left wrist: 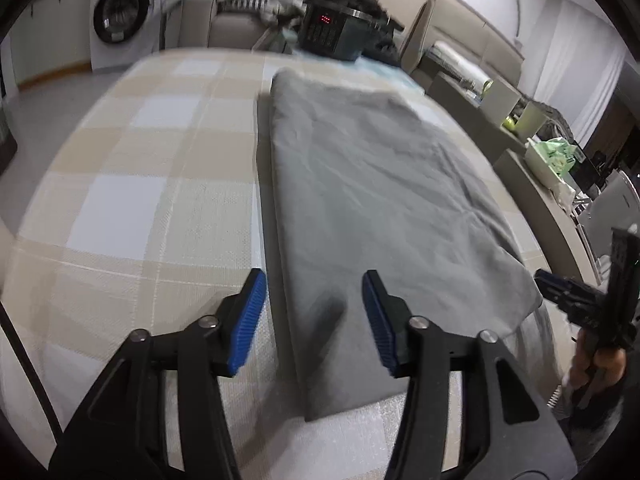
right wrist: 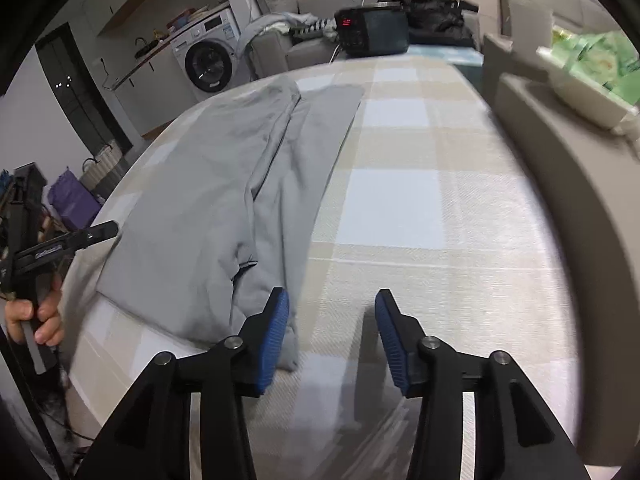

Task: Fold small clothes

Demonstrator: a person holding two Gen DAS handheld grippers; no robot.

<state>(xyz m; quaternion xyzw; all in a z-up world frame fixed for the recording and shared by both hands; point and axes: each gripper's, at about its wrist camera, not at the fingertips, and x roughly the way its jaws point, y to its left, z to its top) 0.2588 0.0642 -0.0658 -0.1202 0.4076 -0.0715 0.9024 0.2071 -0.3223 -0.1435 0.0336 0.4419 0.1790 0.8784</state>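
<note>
A wide bench covered in a woven beige-and-white checked cloth (left wrist: pixel 132 184) fills both views. On it lies one pair of soft grey cotton trousers (left wrist: pixel 372 200), folded lengthwise into a long wrinkled strip, the two legs overlapping and running away toward the far end. Beyond that end stand one black boxy appliance with red lit digits (left wrist: pixel 332 28), a beige sofa (right wrist: pixel 280 46) heaped with clothes, and one white front-loading washing machine (left wrist: pixel 122 20). The left gripper (left wrist: pixel 314 312) hovers over the near end of the trousers, its two ribbed blue fingers (left wrist: pixel 250 320) spread apart and empty. The right gripper (right wrist: pixel 332 332) likewise has its fingers spread, empty, beside the trousers' near corner.
</note>
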